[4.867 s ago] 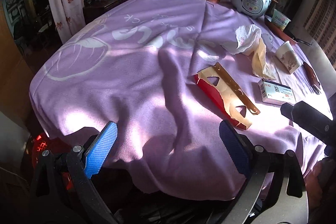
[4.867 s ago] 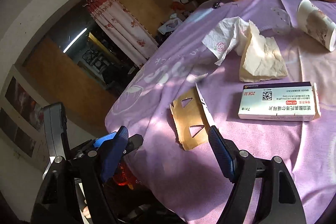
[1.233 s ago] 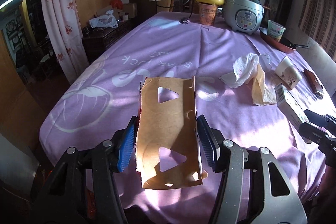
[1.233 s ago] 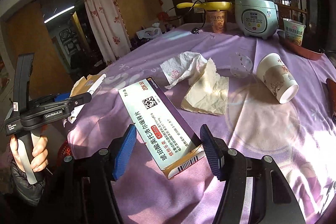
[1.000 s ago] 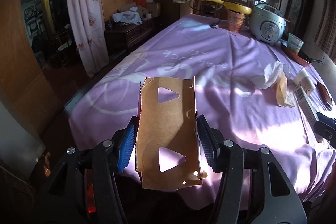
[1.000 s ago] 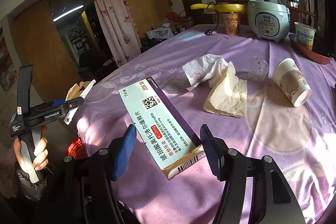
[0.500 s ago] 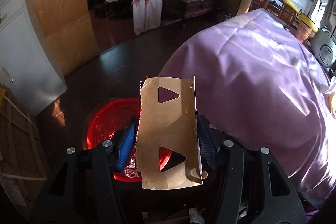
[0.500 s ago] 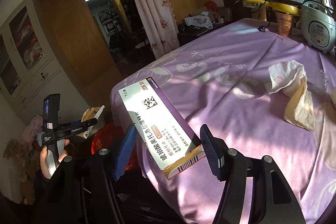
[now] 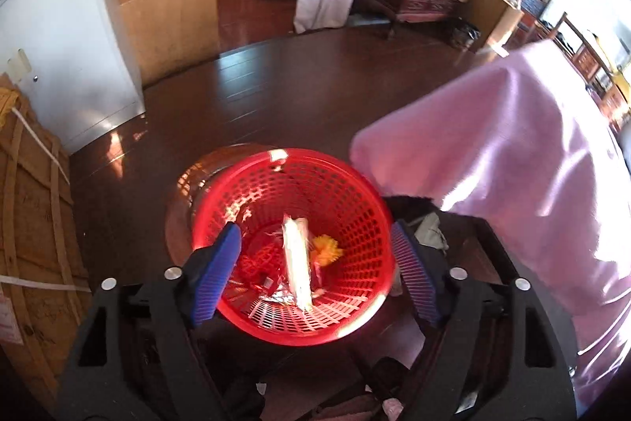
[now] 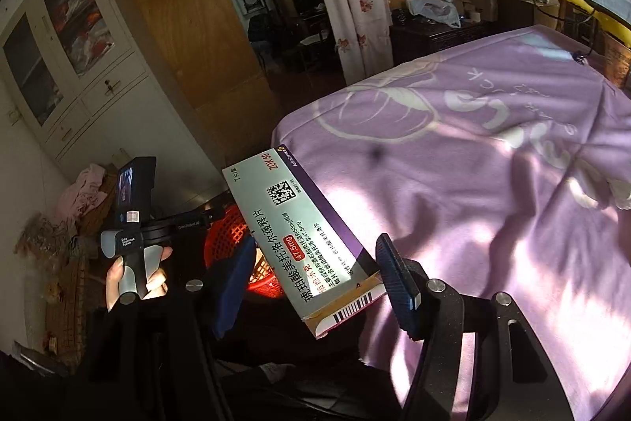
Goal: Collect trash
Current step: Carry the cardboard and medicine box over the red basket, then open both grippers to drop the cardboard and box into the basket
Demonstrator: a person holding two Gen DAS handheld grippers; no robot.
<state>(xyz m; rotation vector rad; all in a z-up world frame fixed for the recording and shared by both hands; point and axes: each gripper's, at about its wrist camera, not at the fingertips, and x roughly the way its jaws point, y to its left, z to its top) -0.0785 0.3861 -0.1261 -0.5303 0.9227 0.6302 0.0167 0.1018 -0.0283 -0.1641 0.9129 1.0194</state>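
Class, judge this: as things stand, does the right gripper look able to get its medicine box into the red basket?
Probably yes: the right gripper holds the medicine box near the red basket; the left gripper, open over it, may crowd the way.

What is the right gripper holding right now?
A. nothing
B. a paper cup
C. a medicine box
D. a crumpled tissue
C: the right gripper is shut on the medicine box, a white and purple carton with printed text and a barcode, held above the edge of the purple tablecloth.

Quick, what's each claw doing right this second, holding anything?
Left gripper: open, empty, above the red basket.
Right gripper: shut on the medicine box.
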